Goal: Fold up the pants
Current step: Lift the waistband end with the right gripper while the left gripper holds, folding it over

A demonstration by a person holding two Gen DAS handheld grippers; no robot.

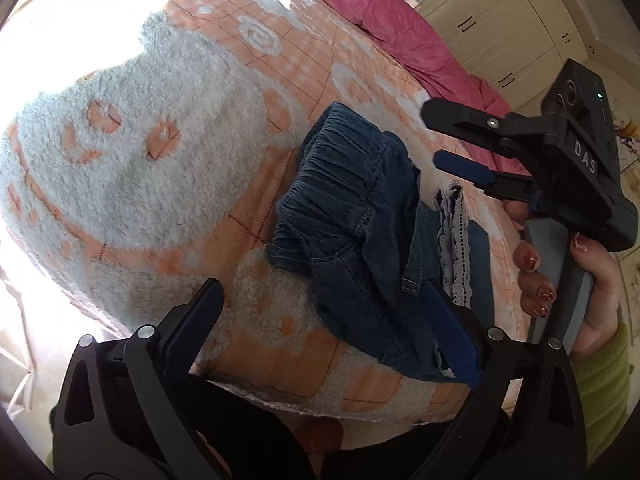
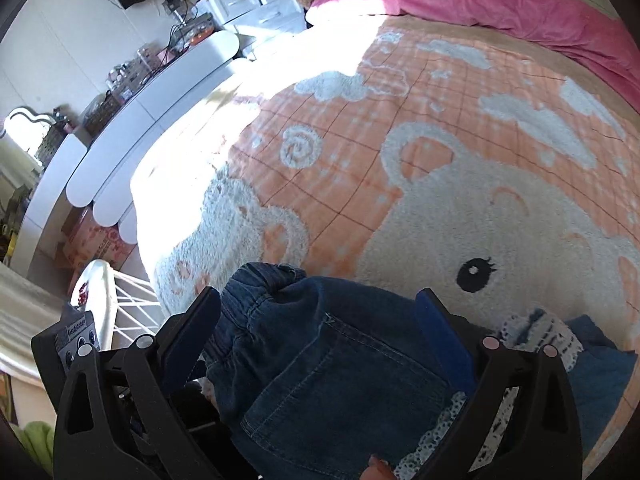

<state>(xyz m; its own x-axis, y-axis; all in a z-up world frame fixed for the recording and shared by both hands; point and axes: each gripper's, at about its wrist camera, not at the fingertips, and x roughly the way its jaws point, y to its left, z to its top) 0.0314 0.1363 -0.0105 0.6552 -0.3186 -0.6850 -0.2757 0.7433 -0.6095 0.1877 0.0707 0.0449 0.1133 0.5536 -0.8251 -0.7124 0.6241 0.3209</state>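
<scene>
Dark blue denim pants (image 1: 360, 216) lie bunched and partly folded on the orange and white bear blanket (image 1: 132, 168), near the bed's front edge; their elastic waistband points away from me. A bit of white lace trim (image 1: 454, 240) shows at their right side. My left gripper (image 1: 322, 292) stands open just above the pants' near end, its blue-padded right finger over the denim, its left finger over bare blanket. My right gripper (image 1: 434, 134) hangs open to the right of the pants, held by a hand with painted nails. In the right wrist view, the right gripper (image 2: 320, 300) straddles the pants (image 2: 320, 360) without pressing them.
A pink quilt (image 2: 500, 4) lies across the far end of the bed. White wardrobe doors (image 1: 500, 28) stand beyond it. A white shelf unit (image 2: 132, 104) with clutter runs along the bed's left side, with a white rack (image 2: 108, 304) near the corner.
</scene>
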